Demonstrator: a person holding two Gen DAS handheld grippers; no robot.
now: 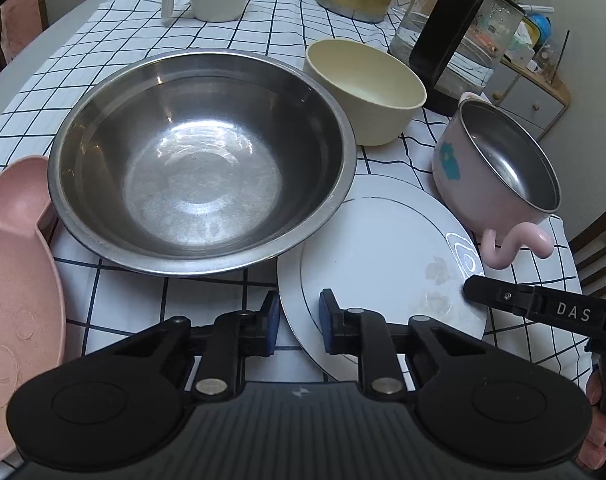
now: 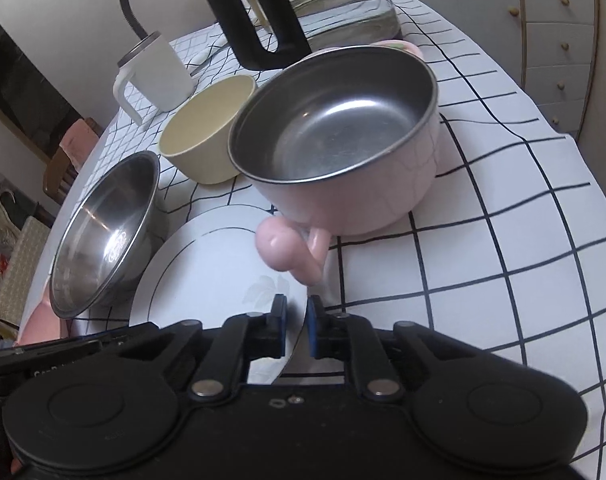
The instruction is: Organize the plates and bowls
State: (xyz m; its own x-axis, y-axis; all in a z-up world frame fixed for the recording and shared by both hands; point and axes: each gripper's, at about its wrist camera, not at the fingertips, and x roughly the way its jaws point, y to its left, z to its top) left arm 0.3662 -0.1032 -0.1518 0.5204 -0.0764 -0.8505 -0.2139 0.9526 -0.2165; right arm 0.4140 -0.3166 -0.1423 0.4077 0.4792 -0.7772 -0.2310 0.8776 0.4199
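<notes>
White plate (image 1: 367, 256) on checked tablecloth (image 1: 151, 304), between steel mixing bowl (image 1: 201, 160) and pink steel-lined pot (image 1: 499, 168); cream bowl (image 1: 363, 90) behind. Right gripper (image 2: 295, 330) straddles plate's edge, jaws narrowly apart, contact unclear. Left gripper (image 1: 299, 326) jaws apart across plate's near-left rim. Pink plate (image 1: 15, 280) far left.

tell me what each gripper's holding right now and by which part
Both straddle the white plate's rim: left gripper at its near-left edge, right gripper at its right edge. Neither looks clamped yet.
</notes>
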